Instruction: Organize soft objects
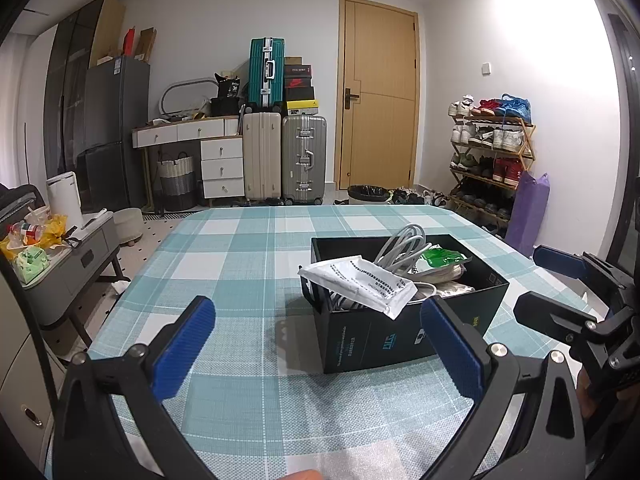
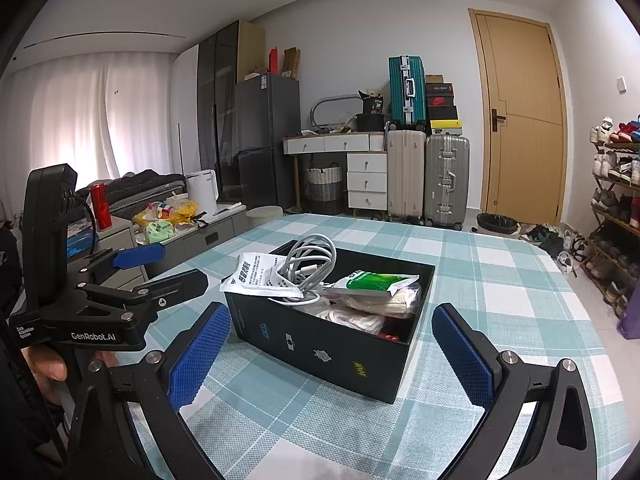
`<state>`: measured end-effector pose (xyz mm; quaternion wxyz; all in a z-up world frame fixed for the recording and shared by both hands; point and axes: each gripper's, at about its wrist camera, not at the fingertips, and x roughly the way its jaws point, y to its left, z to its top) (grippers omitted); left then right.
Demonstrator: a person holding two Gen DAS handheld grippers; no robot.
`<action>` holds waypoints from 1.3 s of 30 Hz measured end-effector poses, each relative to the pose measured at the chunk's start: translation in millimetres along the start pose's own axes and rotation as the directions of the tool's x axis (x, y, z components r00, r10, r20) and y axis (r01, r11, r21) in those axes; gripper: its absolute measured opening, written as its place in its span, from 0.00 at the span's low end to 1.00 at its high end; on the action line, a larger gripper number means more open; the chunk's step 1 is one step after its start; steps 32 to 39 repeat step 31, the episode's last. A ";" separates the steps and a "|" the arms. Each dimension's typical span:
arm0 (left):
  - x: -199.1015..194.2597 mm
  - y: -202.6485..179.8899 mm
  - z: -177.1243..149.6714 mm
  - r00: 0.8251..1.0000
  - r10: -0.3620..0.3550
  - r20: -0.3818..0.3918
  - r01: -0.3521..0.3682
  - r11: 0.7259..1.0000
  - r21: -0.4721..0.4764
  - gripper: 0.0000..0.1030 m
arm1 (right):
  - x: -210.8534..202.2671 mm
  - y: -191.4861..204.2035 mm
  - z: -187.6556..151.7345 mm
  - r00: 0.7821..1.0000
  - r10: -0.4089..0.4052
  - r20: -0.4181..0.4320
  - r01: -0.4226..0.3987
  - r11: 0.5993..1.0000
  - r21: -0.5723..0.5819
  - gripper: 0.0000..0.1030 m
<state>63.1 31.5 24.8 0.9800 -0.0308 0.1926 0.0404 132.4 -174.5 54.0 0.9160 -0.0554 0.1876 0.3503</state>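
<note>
A black open box (image 1: 376,340) (image 2: 320,344) stands on the checked tablecloth. It holds a white printed packet (image 1: 360,284) (image 2: 260,276) that overhangs its near-left rim, a coiled white cable (image 1: 404,248) (image 2: 308,264), a green and white packet (image 1: 444,258) (image 2: 372,282) and white soft items (image 2: 360,314). My left gripper (image 1: 316,344) is open and empty, just short of the box. My right gripper (image 2: 332,352) is open and empty, its pads either side of the box's near wall. Each gripper also shows in the other's view, the right one (image 1: 560,284) and the left one (image 2: 160,268).
The table with the teal checked cloth (image 1: 248,264) (image 2: 480,280) stretches behind the box. Left of it stands a low grey cabinet (image 1: 76,256) with clutter. Suitcases (image 1: 280,156), a desk, a door and a shoe rack (image 1: 492,160) line the far wall.
</note>
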 end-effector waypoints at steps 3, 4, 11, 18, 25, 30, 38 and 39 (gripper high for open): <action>0.0 -0.1 0.0 1.000 0.000 0.000 0.000 1.000 0.000 1.00 | 0.1 0.0 0.0 1.000 0.000 -0.001 0.000 1.000 0.000 0.99; -0.1 0.1 -0.1 1.000 0.000 0.000 0.000 1.000 0.000 1.00 | 0.7 0.6 0.2 1.000 0.000 -0.001 0.000 1.000 -0.001 0.99; -1.7 -1.2 1.4 1.000 -0.003 0.008 0.003 1.000 0.009 1.00 | 1.3 0.9 0.5 1.000 -0.002 0.000 0.002 1.000 -0.002 0.99; -2.7 -1.9 2.1 1.000 -0.002 0.011 0.002 1.000 0.011 1.00 | 0.7 0.5 -0.1 1.000 -0.001 0.000 0.001 1.000 -0.001 0.99; -3.7 -2.2 2.4 1.000 -0.002 0.016 0.002 1.000 0.011 1.00 | 0.6 0.5 -0.2 1.000 -0.001 0.001 0.001 1.000 -0.001 0.99; -5.6 -1.9 4.3 1.000 0.005 0.025 -0.005 1.000 0.013 1.00 | 0.1 1.0 -0.2 1.000 0.000 0.000 0.000 1.000 0.000 0.99; -5.3 -1.4 4.6 1.000 0.005 0.025 -0.005 1.000 0.012 1.00 | 0.1 1.1 -0.1 1.000 -0.001 0.001 0.001 1.000 0.000 0.99; -5.3 -1.4 4.6 1.000 0.005 0.025 -0.005 1.000 0.012 1.00 | 0.1 1.1 -0.1 1.000 -0.001 0.001 0.001 1.000 0.000 0.99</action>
